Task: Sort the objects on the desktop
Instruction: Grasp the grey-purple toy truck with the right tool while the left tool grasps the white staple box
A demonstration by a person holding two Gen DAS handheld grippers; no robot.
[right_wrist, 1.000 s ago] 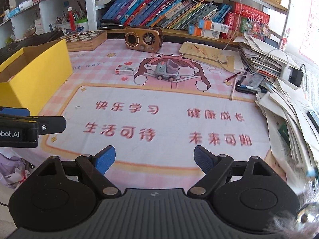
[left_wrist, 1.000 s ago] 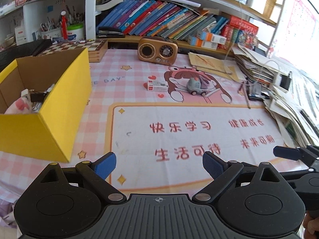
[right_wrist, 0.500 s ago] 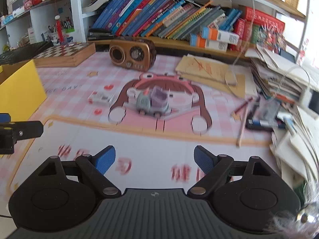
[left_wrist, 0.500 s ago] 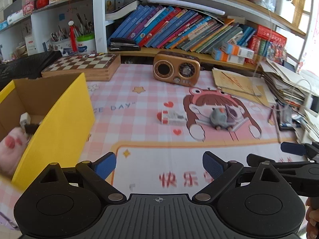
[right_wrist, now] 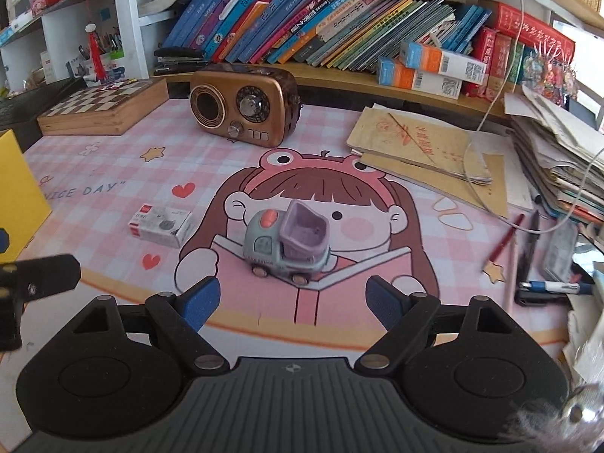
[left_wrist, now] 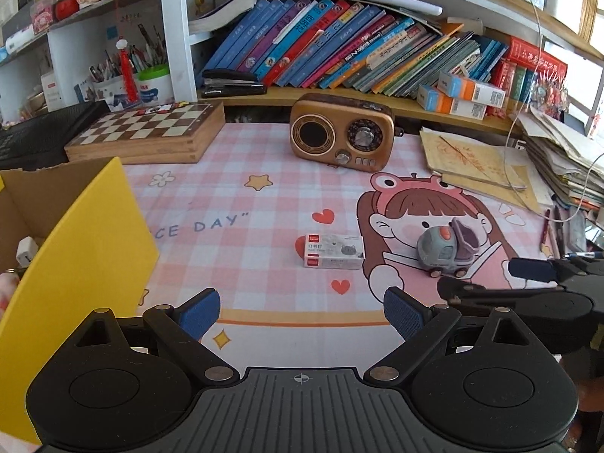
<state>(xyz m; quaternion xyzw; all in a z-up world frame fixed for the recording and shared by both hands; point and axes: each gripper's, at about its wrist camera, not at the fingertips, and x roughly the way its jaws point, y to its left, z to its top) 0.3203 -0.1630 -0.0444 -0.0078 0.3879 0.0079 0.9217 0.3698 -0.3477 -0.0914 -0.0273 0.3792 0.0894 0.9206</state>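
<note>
Right hand-held gripper (right_wrist: 290, 298) jaws apart and just closing a little, nothing between them, toy truck (right_wrist: 287, 243) just beyond on the pink tabletop (right_wrist: 113, 173), staple box (right_wrist: 160, 224) left, left hand-held gripper (left_wrist: 302, 311) apart and empty, yellow box (left_wrist: 87, 249) at left.

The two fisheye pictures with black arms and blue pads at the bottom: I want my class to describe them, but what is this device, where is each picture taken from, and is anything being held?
A person holds a hand-held gripper in each hand, each with a camera looking along its two fingers. One picture looks over the left hand-held gripper, the other over the right hand-held gripper. Both stand open and hold nothing; the right one's jaws have just closed a little. On the pink desk mat lie a small toy truck, straight ahead of the right one, and a staple box. A yellow box stands at the left, a brown radio and a chessboard at the back, below shelved books.
</note>
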